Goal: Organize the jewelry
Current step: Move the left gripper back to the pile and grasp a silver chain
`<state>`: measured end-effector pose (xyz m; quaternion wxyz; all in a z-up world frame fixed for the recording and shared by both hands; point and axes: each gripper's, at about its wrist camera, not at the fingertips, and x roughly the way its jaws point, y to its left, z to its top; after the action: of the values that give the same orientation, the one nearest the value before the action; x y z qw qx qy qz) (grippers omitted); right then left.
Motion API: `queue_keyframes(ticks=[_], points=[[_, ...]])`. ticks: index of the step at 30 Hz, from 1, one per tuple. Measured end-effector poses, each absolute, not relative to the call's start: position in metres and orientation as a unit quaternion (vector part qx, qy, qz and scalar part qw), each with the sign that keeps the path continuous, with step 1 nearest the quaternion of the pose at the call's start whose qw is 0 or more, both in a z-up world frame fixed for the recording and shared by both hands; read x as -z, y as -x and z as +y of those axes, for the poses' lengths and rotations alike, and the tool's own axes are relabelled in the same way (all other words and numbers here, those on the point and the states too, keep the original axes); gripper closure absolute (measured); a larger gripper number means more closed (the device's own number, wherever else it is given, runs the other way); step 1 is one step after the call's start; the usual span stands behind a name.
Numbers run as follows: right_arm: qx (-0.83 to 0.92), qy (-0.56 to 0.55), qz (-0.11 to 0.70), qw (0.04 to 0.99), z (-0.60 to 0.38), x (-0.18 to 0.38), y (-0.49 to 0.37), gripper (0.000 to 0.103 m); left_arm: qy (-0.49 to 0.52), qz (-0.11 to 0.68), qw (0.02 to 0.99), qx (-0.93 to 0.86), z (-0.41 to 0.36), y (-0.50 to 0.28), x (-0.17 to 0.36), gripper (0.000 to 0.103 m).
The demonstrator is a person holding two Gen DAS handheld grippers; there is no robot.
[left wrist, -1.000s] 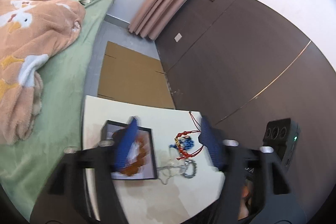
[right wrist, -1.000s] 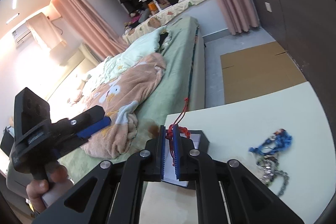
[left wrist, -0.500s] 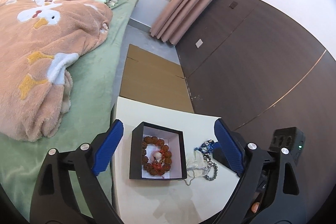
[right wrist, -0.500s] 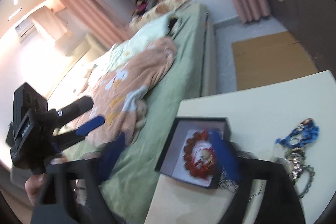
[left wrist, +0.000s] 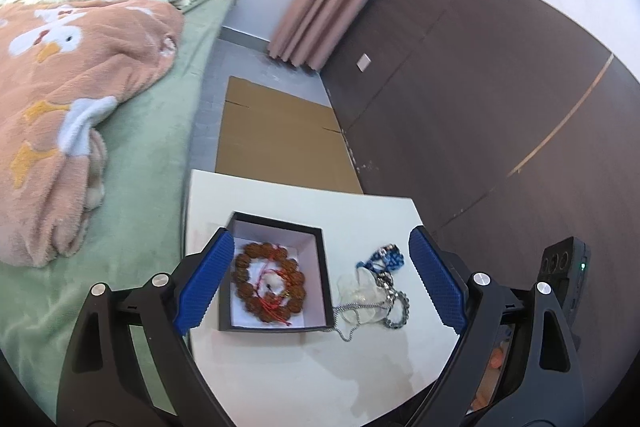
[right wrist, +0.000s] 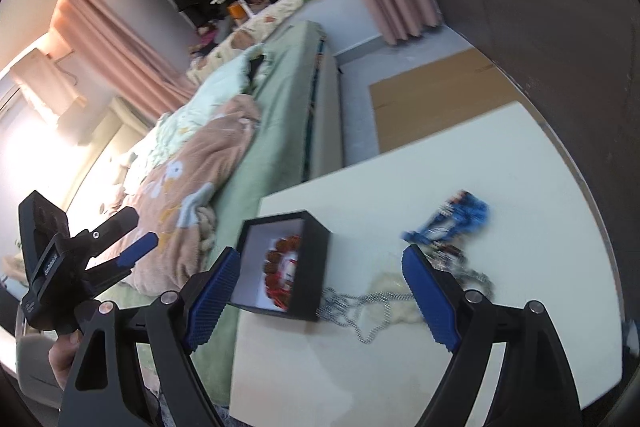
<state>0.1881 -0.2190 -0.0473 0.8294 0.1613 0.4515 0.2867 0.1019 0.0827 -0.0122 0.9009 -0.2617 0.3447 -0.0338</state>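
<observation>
No readable text anywhere from my two cameras. My left gripper [right wrist: 136,253] has small white marks on its black body in the right view, too blurry to read. The black box [left wrist: 276,223] and the wall plate [left wrist: 363,62] carry no lettering I can make out.

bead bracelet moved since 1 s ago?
Yes. The bead bracelet was clamped in the right gripper above the black box; it now lies inside the box, and the fingers have just opened.
</observation>
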Motion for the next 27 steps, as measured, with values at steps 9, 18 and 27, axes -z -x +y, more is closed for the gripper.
queue_keyframes(ticks=[9,18,27], points=[[-0.249,-0.168,0.469,0.830,-0.257,0.058,-0.190,0.046,0.203,0.376,0.901,0.070,0.023,-0.117,0.022,0.032],[-0.209,-0.190,0.488,0.826,-0.293,0.070,-0.204,0.063,0.186,0.412,0.886,0.109,-0.028,-0.140,0.045,0.056],[-0.186,-0.203,0.502,0.820,-0.321,0.080,-0.222,0.067,0.168,0.447,0.868,0.132,-0.076,-0.168,0.073,0.062]])
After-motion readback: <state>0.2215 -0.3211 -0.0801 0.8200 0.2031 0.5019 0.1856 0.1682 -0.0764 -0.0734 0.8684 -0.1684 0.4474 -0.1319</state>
